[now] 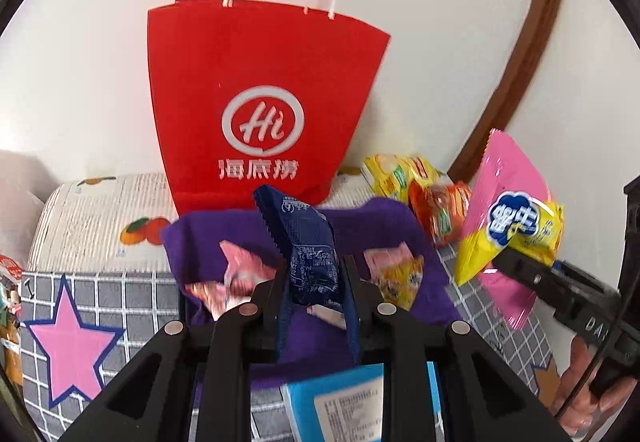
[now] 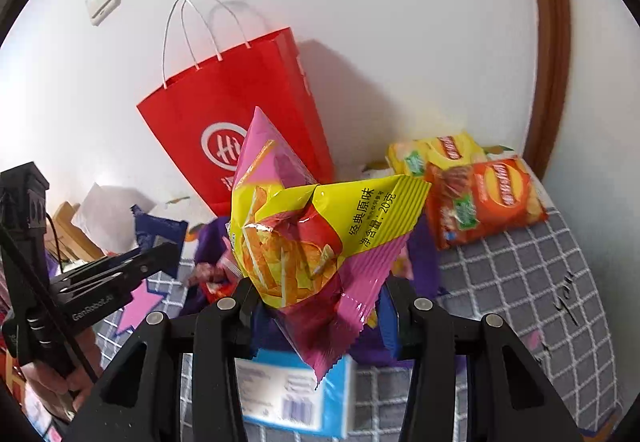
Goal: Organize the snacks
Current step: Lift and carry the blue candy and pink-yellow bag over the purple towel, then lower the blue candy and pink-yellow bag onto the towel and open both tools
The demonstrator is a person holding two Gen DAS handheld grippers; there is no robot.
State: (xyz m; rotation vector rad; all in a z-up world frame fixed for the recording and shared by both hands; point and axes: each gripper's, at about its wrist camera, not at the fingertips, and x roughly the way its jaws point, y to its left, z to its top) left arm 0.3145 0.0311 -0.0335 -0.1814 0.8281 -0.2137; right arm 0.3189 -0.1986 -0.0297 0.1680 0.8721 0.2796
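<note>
I hold dark blue snack packet [image 1: 308,246] pinched in left gripper [image 1: 310,282], pink-yellow chip bag [image 2: 308,234] pinched in right gripper [image 2: 320,294], both raised before red paper bag [image 1: 260,98]. Risk: thin-edge grips slip; closed bag mouth blocks drop.

Matt red paper bag [image 1: 260,98] with white twisted-paper handles, glossy crinkled foil crisp packet [image 2: 312,238], shiny dark blue wrapper [image 1: 308,242], soft purple cloth [image 1: 384,226], matt black plastic fingers [image 1: 264,302]
</note>
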